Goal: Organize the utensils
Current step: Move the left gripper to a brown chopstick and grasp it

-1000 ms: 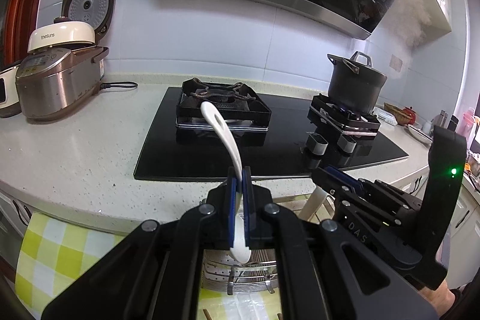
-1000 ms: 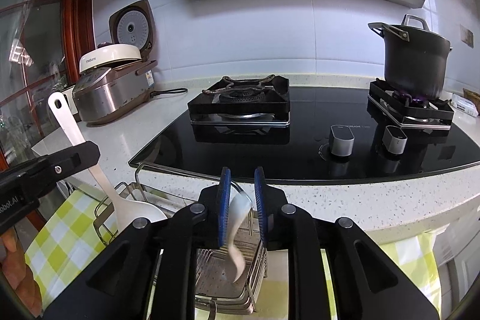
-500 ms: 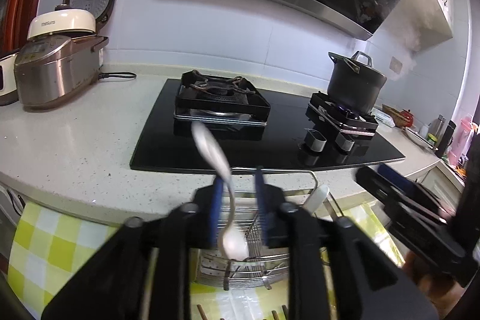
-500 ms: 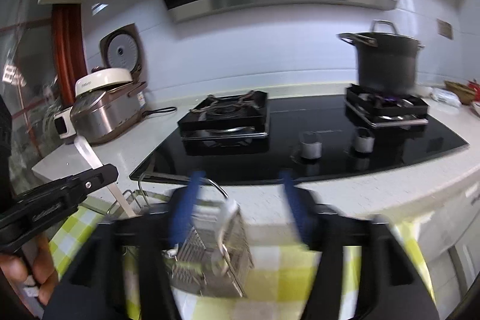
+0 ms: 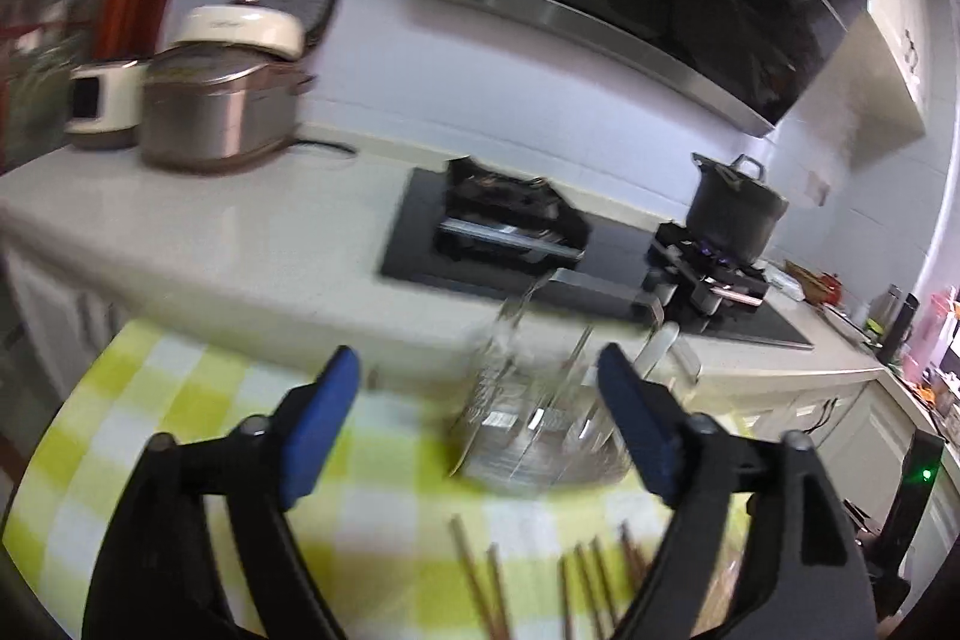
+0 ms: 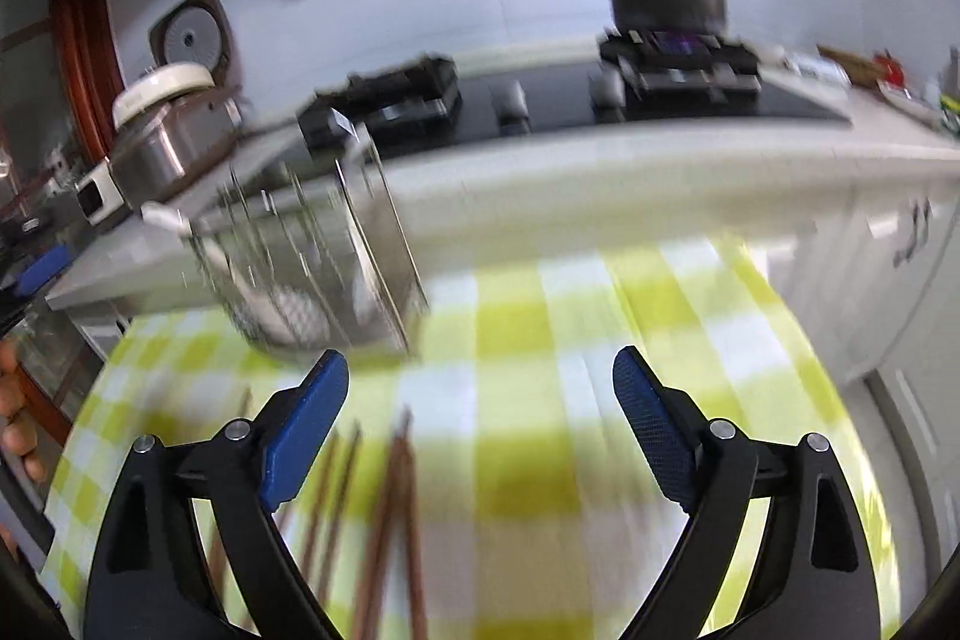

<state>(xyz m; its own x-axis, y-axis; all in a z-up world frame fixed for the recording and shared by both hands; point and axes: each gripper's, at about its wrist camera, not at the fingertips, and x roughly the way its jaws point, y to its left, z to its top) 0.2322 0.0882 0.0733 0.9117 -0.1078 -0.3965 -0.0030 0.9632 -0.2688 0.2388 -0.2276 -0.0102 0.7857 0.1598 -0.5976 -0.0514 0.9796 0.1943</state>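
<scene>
A metal wire utensil basket [image 5: 534,418] stands on the yellow-green checked cloth [image 5: 180,400]; it also shows in the right wrist view [image 6: 312,268]. White spoon handles [image 5: 657,346] stick out of it, one handle [image 6: 165,217] to its left. Several brown chopsticks [image 5: 480,580] lie on the cloth in front of it, also in the right wrist view [image 6: 390,508]. My left gripper [image 5: 480,370] is open and empty, left of and before the basket. My right gripper [image 6: 480,376] is open and empty, above the chopsticks, right of the basket.
Behind the cloth runs a white counter edge [image 5: 240,292] with a black stove [image 5: 510,220]. A dark pot [image 5: 732,208] sits on a lit burner. Rice cookers [image 5: 216,100] stand at the left. White cabinet doors [image 6: 900,250] are at the right.
Both grippers opened and let their white spoons go into the basket. Both then pulled back and down, so the cloth and chopsticks came into view.
</scene>
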